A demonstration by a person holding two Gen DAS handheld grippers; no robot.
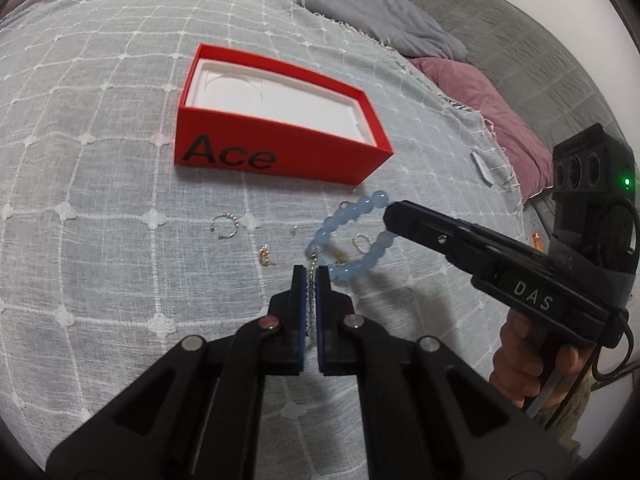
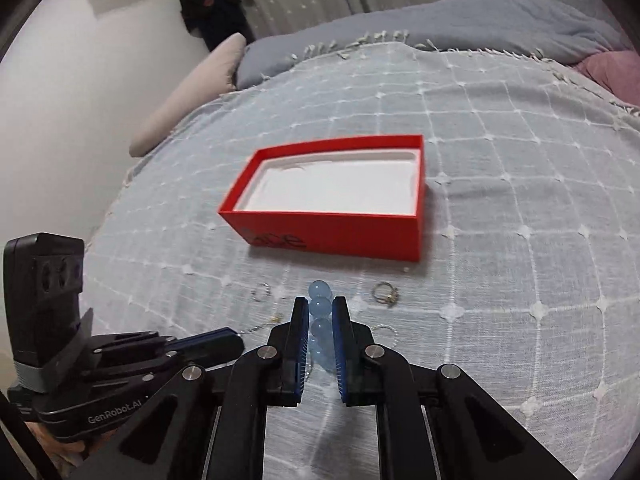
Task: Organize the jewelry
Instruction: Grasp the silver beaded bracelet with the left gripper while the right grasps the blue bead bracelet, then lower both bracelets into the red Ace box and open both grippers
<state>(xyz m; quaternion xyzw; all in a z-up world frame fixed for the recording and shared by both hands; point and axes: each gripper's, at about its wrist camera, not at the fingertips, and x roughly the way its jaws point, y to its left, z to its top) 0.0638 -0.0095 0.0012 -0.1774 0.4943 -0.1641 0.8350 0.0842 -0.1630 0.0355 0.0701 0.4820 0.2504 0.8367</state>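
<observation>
A: Red box [image 1: 280, 160] status?
B: Tray bare; nothing stowed.
A: Tools?
B: Left tool [image 1: 311, 280] clenched on silver chain [image 1: 311, 300]; right tool [image 2: 320, 312] grasping blue bead bracelet [image 1: 352, 236], above the bed [image 1: 100, 240]. Rings [image 1: 226, 226] left on blanket.

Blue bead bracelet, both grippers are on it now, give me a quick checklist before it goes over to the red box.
1. Right gripper shut on blue bead bracelet: ok.
2. Left gripper shut on the bracelet's silver chain: ok.
3. Red box open, white tray showing nothing inside: ok.
4. Bracelet lifted clear of the bedspread: cannot tell.
5. Loose rings beside the bracelet untangled from it: cannot tell.
</observation>
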